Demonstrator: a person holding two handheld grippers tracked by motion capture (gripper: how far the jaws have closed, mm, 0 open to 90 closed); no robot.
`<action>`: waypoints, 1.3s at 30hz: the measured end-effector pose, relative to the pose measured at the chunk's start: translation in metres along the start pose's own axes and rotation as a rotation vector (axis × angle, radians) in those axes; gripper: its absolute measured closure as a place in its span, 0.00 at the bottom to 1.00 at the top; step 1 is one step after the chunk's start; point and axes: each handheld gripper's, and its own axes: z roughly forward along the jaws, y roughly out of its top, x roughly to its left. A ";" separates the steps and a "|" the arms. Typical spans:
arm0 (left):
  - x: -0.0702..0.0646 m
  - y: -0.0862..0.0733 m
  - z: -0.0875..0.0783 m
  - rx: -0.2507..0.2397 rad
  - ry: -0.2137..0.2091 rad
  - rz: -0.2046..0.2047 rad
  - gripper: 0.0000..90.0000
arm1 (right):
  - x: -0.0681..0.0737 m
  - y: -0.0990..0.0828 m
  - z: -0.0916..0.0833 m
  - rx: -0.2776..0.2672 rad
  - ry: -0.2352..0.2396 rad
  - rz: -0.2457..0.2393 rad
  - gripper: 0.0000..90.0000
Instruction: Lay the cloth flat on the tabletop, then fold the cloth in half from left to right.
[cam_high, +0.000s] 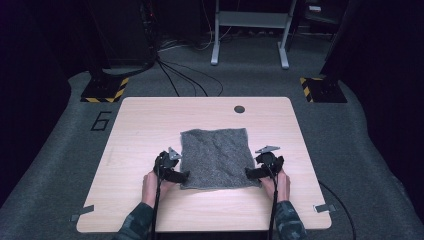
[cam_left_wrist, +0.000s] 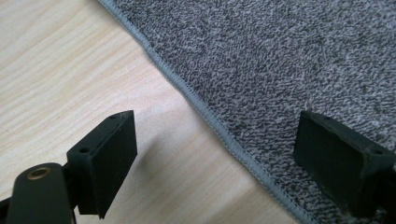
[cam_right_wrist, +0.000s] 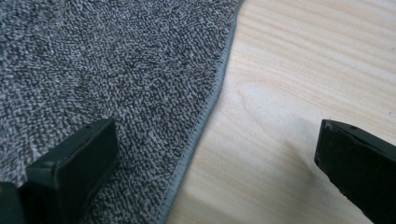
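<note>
A grey terry towel (cam_high: 216, 157) lies flat on the light wooden table (cam_high: 145, 125). My left gripper (cam_high: 181, 175) is at the towel's near left corner, open. In the left gripper view its jaws straddle the towel's hemmed edge (cam_left_wrist: 219, 128), one over bare wood, the other over the towel (cam_left_wrist: 289, 60). My right gripper (cam_high: 252, 173) is at the near right corner, open. In the right gripper view one jaw stands over the towel (cam_right_wrist: 116, 65) and the other over the wood, with the hem (cam_right_wrist: 205, 112) between them. Nothing is pinched in either.
A round dark hole (cam_high: 239, 109) is in the table's far side. Beyond the table, on grey carpet, are cables (cam_high: 185, 75), a metal frame stand (cam_high: 250, 30) and two black bases with yellow-black striped tape (cam_high: 105, 90). Tape tabs stick out at the table's near corners.
</note>
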 end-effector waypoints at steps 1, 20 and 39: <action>0.001 -0.001 0.000 -0.001 -0.004 0.005 0.14 | 0.000 -0.001 0.000 -0.004 0.002 0.005 0.00; 0.009 -0.021 -0.012 -0.016 -0.038 -0.030 0.14 | 0.006 -0.022 -0.013 -0.024 0.043 0.017 0.00; 0.003 -0.032 -0.025 -0.046 -0.037 -0.075 0.06 | 0.013 -0.035 -0.024 -0.040 0.037 -0.014 0.00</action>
